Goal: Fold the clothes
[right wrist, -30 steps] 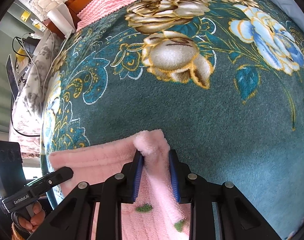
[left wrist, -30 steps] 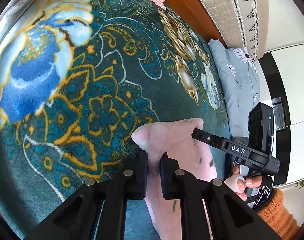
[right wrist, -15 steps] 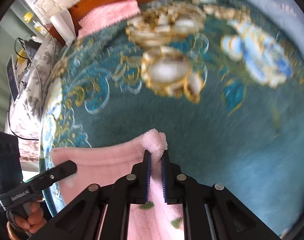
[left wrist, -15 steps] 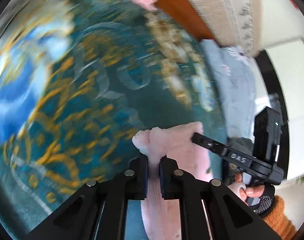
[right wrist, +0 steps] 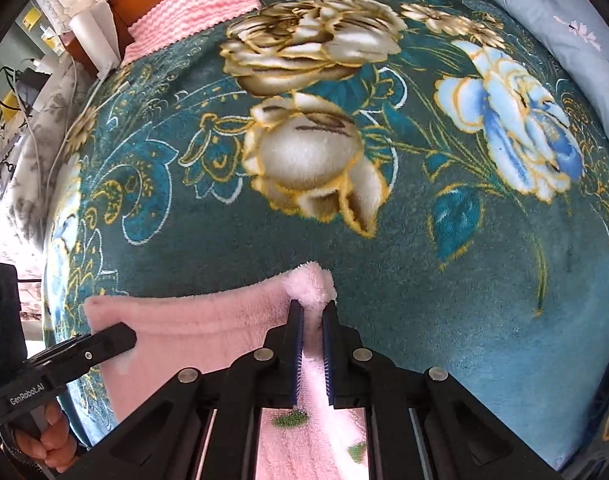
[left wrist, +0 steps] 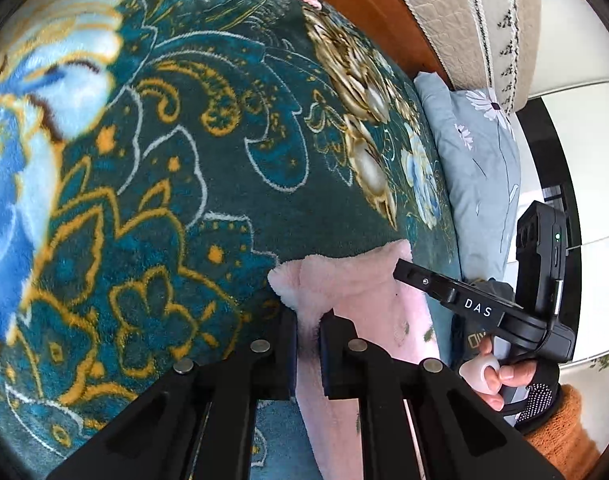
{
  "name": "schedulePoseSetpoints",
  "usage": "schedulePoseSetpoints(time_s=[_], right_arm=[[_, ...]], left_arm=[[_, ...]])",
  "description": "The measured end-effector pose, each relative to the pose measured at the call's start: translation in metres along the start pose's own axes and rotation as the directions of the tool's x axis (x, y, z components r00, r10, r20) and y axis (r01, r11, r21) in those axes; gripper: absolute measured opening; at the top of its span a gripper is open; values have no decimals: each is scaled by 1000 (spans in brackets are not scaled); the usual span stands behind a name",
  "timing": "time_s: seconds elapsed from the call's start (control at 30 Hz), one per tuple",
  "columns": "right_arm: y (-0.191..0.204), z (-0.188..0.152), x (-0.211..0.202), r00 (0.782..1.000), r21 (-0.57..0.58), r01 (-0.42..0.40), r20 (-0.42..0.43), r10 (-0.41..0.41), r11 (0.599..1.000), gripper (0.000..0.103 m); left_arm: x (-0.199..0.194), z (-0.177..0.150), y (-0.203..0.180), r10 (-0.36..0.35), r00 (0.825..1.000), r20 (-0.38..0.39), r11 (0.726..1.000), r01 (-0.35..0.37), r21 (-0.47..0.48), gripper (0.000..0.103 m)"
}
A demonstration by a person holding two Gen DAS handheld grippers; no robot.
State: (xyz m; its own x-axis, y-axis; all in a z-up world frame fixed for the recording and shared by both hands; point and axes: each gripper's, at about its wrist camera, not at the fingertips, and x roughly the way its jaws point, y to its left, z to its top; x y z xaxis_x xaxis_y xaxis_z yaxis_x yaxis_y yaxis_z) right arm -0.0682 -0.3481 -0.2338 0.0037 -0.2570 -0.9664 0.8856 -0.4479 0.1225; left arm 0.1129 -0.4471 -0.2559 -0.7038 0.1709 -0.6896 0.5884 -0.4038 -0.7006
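Floral teal blanket (right wrist: 424, 272) on bed, wood headboard (left wrist: 368, 12).

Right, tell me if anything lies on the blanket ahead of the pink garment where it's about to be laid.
Nothing visible does. Both tools, left and right, pinch corners of the pink garment, and the floral blanket ahead of it is bare. The folded pink cloth and the blue pillow lie far off at the bed's edges.

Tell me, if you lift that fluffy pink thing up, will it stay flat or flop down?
It will probably flop. The pink garment bunches into a soft tuft where the right gripper pinches its corner, so it looks limp. Its fleecy pile suggests it is light and not slippery. With the left gripper holding the other corner, the middle will likely sag.
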Motion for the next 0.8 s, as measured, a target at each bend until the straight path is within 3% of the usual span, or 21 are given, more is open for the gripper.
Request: schedulePoseSetpoints(time_s=[0.1,0.2,0.3,0.43,0.57,0.63,0.7,0.8], right_arm=[[2,1,-7,1000,-19,17,-26,-17,1000,15],[0,0,-29,998,-20,56,-8,-57,998,26],[-16,-18,-74,997,48,54,50,-57,997,29],[-36,-59,-146,988,136,14,148,-34,991,29],[-67,-158,-236,960,270,-69,280,-10,960,33],[-93,-219,-274,944,365,-75,325,-51,928,43],[-116,-292,-309,930,479,-59,345,-126,876,45],[-143,-412,-349,917,659,-11,306,-255,752,45]], left_arm=[[1,0,0,14,1000,-7,1000,-14,-8,9],[2,-1,8,-13,1000,-11,998,12,-69,12],[0,-3,15,-28,999,-20,991,25,-130,12],[1,4,5,32,996,-80,992,-41,-120,12],[3,12,-6,94,985,-142,988,-110,-110,13],[5,15,-11,115,982,-149,987,-131,-97,13],[7,14,-14,132,981,-140,986,-145,-82,13],[6,12,-28,165,978,-129,983,-173,-53,13]])
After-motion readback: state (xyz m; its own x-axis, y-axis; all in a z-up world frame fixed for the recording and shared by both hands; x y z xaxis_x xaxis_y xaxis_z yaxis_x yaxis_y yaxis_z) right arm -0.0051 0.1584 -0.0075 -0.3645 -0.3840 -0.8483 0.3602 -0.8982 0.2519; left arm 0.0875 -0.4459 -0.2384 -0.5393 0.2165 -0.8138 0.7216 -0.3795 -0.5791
